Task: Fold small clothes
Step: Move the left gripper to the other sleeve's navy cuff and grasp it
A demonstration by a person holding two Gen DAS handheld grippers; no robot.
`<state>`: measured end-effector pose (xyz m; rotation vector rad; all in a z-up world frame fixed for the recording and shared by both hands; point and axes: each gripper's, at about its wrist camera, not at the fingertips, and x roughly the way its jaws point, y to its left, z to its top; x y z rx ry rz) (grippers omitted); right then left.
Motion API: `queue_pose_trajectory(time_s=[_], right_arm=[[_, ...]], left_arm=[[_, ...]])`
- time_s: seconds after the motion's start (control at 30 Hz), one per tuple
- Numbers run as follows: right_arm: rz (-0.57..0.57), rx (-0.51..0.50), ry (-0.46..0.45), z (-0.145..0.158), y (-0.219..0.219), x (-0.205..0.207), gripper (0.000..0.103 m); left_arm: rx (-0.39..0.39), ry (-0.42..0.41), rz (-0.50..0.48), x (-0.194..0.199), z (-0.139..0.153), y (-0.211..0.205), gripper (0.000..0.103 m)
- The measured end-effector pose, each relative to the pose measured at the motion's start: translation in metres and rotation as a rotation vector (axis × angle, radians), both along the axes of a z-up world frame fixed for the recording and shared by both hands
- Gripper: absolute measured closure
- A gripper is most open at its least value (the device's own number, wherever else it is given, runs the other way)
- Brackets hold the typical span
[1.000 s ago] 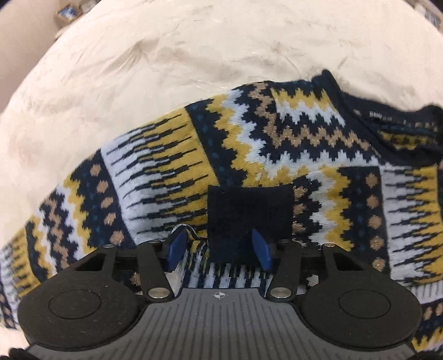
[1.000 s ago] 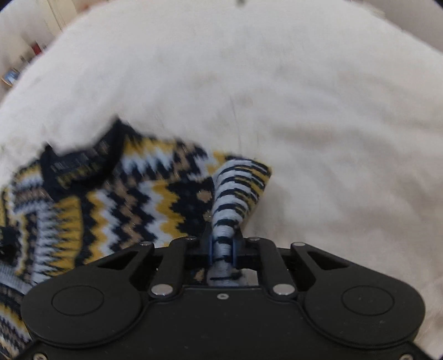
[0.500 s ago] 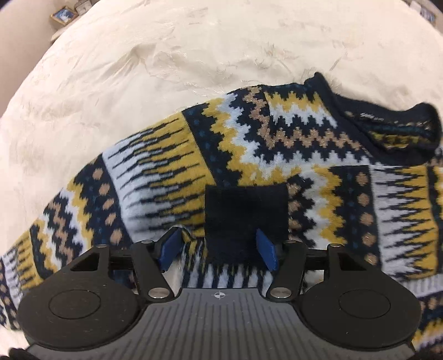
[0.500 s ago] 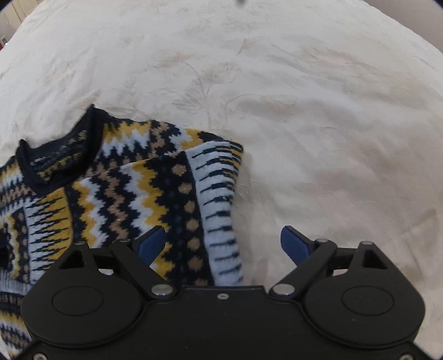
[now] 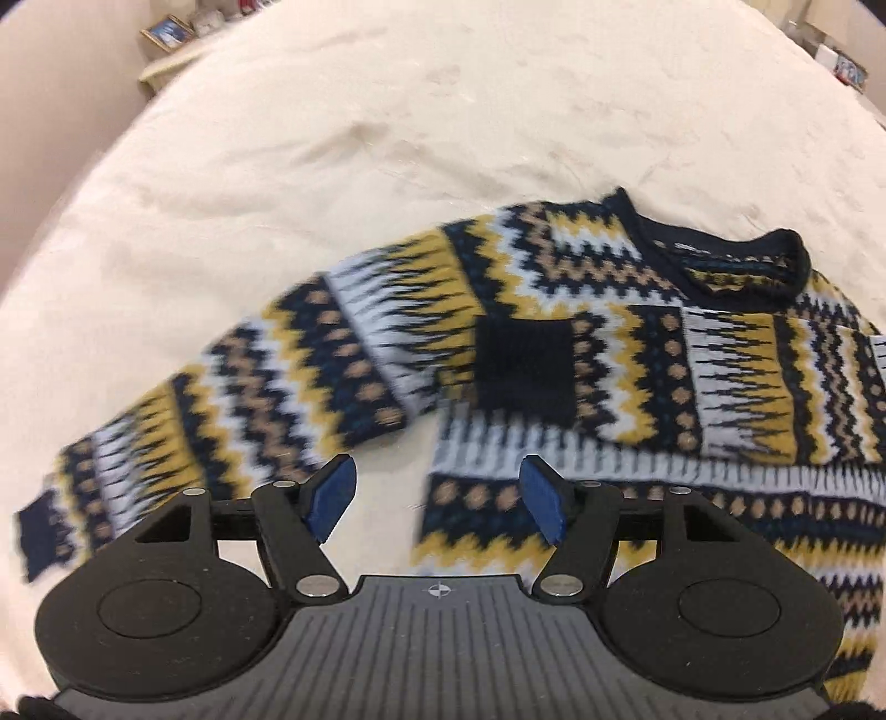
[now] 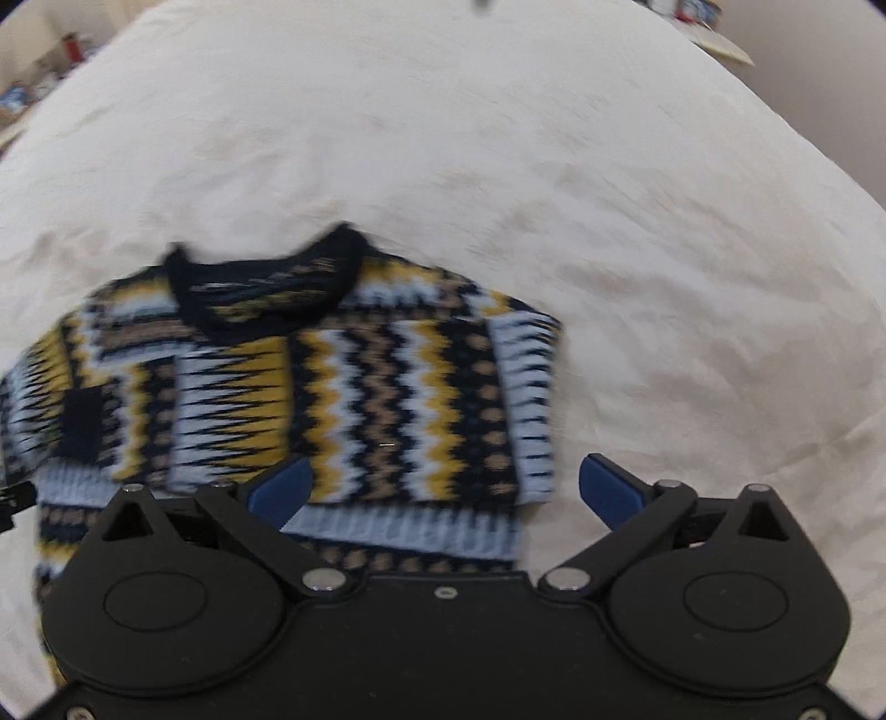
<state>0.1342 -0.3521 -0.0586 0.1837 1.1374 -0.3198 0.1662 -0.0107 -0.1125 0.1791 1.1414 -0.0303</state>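
A small knitted sweater [image 5: 637,354] with navy, yellow, white and tan zigzag bands lies flat on a cream bedspread [image 5: 387,138]. Its right sleeve is folded across the chest, with the navy cuff [image 5: 523,368] lying on the body. Its left sleeve [image 5: 221,387] stretches out to the left. The sweater also shows in the right wrist view [image 6: 332,387], neck hole at the far side. My left gripper [image 5: 437,498] is open and empty above the sweater's left side. My right gripper [image 6: 443,490] is wide open and empty above the sweater's lower right edge.
The cream bedspread [image 6: 609,166] surrounds the sweater on all sides. A shelf with a picture frame [image 5: 166,30] stands past the far left edge of the bed. Small objects [image 6: 33,83] sit beyond the far left edge in the right wrist view.
The right gripper let go of the folded sleeve and opened wide. Both grippers have lifted back from the sweater, so more of it shows. The left gripper has opened wider.
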Motion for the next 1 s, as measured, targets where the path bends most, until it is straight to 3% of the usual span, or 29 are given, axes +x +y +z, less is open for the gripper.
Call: queue_pose_trajectory(time_s=[0.33, 0.47, 0.63, 0.87, 1.0], right_arm=[[0.168, -0.042, -0.212, 0.064, 0.085, -0.019, 0.001], [0.176, -0.173, -0.281, 0.083, 0.121, -0.026, 0.001], [0.191, -0.308, -0.293, 0.092, 0.158, -0.024, 0.001], [0.256, -0.187, -0.304, 0.089, 0.188, -0.019, 0.002], [0.304, -0.138, -0.275, 0.076, 0.210, -0.015, 0.010]], left_arm=[[0.169, -0.027, 0.152, -0.037, 0.053, 0.056, 0.038], [0.196, -0.006, 0.188, -0.045, 0.061, 0.081, 0.038], [0.091, -0.005, 0.210, -0.054, 0.061, 0.119, 0.038], [-0.062, -0.044, 0.322, -0.065, 0.038, 0.191, 0.039], [-0.168, -0.074, 0.403, -0.066, 0.015, 0.240, 0.039]])
